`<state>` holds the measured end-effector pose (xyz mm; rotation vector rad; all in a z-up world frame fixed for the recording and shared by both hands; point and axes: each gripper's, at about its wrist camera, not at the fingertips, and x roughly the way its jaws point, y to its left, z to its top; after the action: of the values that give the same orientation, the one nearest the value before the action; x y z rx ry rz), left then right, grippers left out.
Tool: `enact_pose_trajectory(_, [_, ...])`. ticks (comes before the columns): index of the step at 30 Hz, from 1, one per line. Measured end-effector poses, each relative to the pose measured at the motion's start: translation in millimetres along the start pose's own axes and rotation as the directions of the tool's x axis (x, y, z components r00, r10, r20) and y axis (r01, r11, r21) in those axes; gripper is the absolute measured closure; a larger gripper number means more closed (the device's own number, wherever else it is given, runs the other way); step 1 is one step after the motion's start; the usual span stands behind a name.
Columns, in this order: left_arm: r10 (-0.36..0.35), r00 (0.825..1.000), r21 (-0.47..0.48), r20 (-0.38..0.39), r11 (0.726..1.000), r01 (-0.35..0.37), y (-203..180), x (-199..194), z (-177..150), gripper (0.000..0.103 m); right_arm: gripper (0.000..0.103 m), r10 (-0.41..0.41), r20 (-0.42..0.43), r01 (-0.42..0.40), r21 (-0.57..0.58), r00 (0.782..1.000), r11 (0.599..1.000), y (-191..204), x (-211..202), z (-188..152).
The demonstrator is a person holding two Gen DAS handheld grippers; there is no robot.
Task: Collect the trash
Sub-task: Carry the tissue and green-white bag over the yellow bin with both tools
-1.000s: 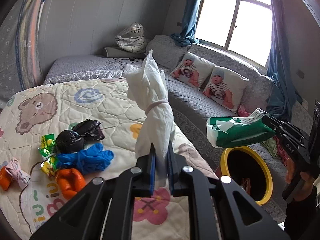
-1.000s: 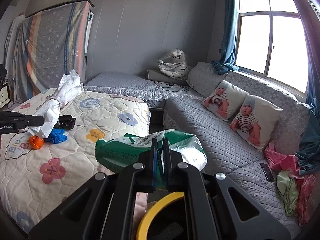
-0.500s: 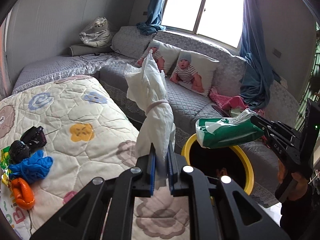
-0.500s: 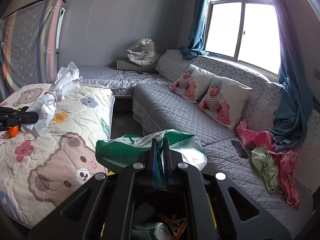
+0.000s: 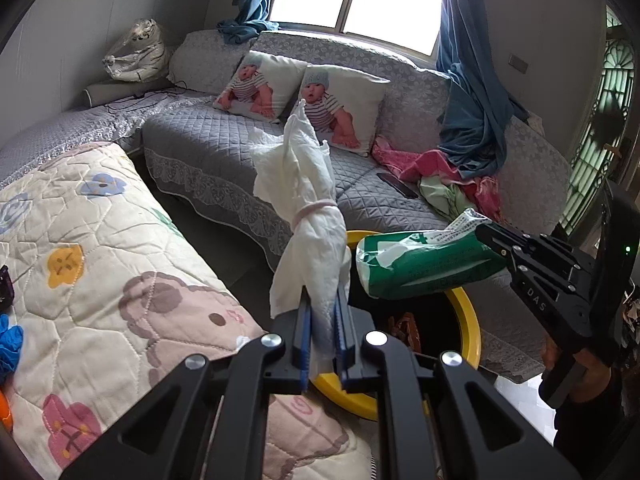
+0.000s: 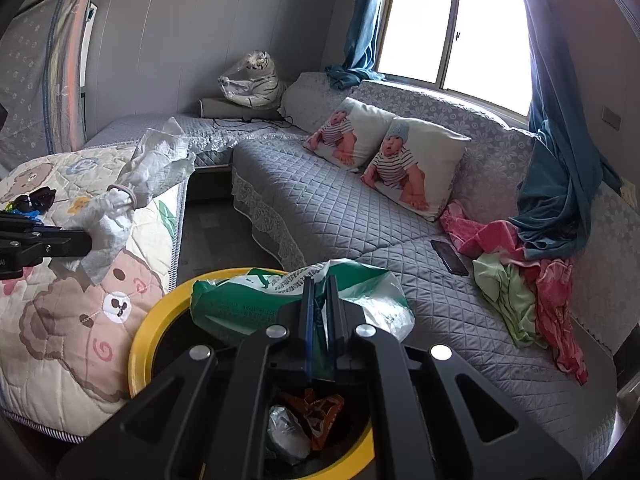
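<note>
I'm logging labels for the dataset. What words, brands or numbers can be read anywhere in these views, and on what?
"DAS": on the side of the right gripper, seen in the left wrist view.
Printed lines on the green and white packet held in the right jaws: too small and crumpled to read.
Marking at the edge of the left gripper in the right wrist view: cut off, unreadable.
The white tissue bundle carries no text.

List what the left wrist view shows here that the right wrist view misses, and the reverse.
Only the left wrist view shows the right gripper from outside, with the hand holding it, plus a green patterned door. Only the right wrist view shows the trash inside the bin and the striped mattress against the wall. Both show the yellow-rimmed bin, white tissue bundle, green bag and baby pillows.
</note>
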<state>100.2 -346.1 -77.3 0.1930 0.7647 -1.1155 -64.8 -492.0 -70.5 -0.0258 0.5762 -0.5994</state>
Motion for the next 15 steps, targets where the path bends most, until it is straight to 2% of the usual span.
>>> enact_pose_trajectory(5, [-0.035,0.999,0.026,-0.034,0.999,0.036,-16.4,19.8,-1.7,0.094,0.098,-0.010,-0.047,0.010,-0.006,0.999,1.000,-2.1,8.9,-11.9])
enact_pose_trajectory(15, [-0.042,0.997,0.046,-0.064,0.998,0.044,-30.6,44.9,-2.7,0.094,0.098,-0.042,-0.102,0.039,-0.035,0.994,0.999,-3.8,18.7,-19.8])
